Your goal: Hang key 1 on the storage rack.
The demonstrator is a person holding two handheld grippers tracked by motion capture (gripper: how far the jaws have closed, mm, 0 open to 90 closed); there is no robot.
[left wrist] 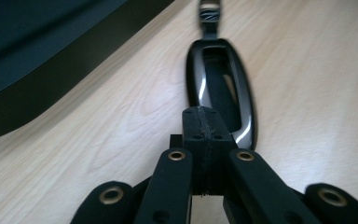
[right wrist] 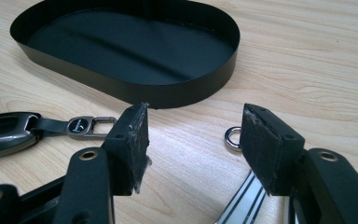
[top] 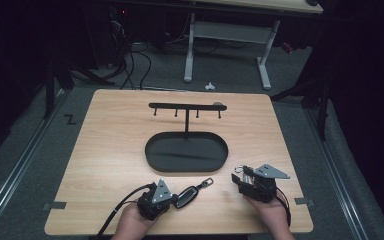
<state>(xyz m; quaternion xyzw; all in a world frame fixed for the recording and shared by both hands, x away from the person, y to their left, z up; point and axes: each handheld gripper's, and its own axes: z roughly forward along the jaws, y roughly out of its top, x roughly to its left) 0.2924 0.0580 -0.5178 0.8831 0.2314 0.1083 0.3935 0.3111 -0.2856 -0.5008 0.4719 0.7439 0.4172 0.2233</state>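
A black car key fob (top: 186, 196) lies on the wooden table near its front edge, with a short strap and metal clasp (top: 206, 183) pointing toward the tray. My left gripper (top: 174, 200) is shut, pads pressed flat together, tips at the near end of the fob (left wrist: 223, 88); that end is hidden behind the pads (left wrist: 193, 126). My right gripper (top: 242, 176) stands open to the right. Below its jaws lies a striped silver strip (right wrist: 242, 205) with a metal ring (right wrist: 232, 138). The fob (right wrist: 4, 133) shows at the left of the right gripper view.
A black oval tray (top: 200, 155) sits mid-table, with a post and a crossbar (top: 187, 106) carrying several small hooks behind it. Its wall (right wrist: 121, 88) rises just beyond the right gripper. Desk legs and cables stand on the floor past the table's far edge.
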